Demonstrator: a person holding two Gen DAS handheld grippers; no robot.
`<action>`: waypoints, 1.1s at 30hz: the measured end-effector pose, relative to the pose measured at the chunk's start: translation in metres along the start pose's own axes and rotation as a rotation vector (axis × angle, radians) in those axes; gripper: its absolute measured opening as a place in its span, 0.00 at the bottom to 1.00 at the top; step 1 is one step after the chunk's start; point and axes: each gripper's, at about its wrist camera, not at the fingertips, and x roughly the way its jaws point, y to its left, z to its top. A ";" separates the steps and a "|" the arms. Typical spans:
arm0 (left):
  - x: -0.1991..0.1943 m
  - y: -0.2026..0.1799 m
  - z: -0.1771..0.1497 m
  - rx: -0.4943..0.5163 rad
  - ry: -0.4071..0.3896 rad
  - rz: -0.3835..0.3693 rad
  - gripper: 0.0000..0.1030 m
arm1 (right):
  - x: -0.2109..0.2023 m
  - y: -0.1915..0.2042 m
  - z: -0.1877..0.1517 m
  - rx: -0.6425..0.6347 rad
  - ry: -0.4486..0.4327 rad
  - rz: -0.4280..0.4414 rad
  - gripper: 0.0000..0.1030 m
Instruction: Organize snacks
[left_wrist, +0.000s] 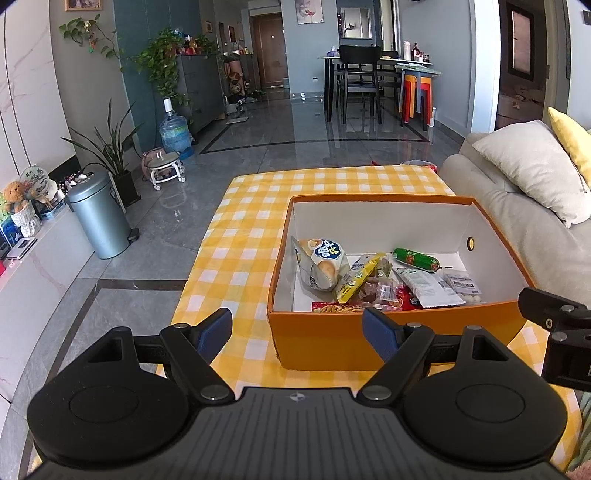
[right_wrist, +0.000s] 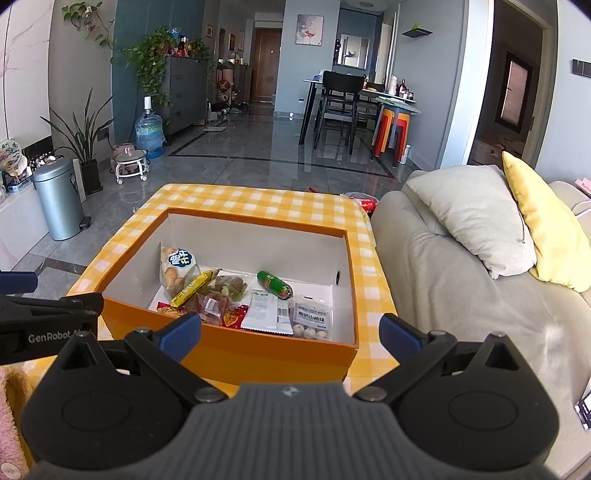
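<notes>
An orange box (left_wrist: 391, 339) with a white inside stands on the yellow checked tablecloth (left_wrist: 247, 229). Several snacks lie in its near half: a chip bag (left_wrist: 323, 264), a yellow packet (left_wrist: 356, 282), a green sausage (left_wrist: 415, 258), a white packet (left_wrist: 428, 288). The box (right_wrist: 240, 354) and the green sausage (right_wrist: 275, 284) also show in the right wrist view. My left gripper (left_wrist: 297, 332) is open and empty, just before the box's near left corner. My right gripper (right_wrist: 291, 332) is open and empty, over the box's near wall.
A beige sofa (right_wrist: 461, 295) with a grey cushion (right_wrist: 469, 214) and a yellow cushion (right_wrist: 546, 229) runs along the table's right side. A metal bin (left_wrist: 99, 218) stands on the floor to the left. A red packet (right_wrist: 367, 203) lies at the table's far right corner.
</notes>
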 end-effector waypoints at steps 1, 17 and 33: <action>-0.002 -0.001 0.000 -0.001 -0.002 0.001 0.91 | -0.001 -0.001 0.000 0.002 -0.003 -0.001 0.96; -0.013 -0.006 0.000 -0.007 -0.017 -0.007 0.91 | -0.007 -0.007 -0.002 0.047 0.011 -0.008 0.96; -0.021 -0.008 0.001 -0.006 -0.034 -0.012 0.91 | -0.012 -0.008 -0.002 0.052 0.015 -0.013 0.96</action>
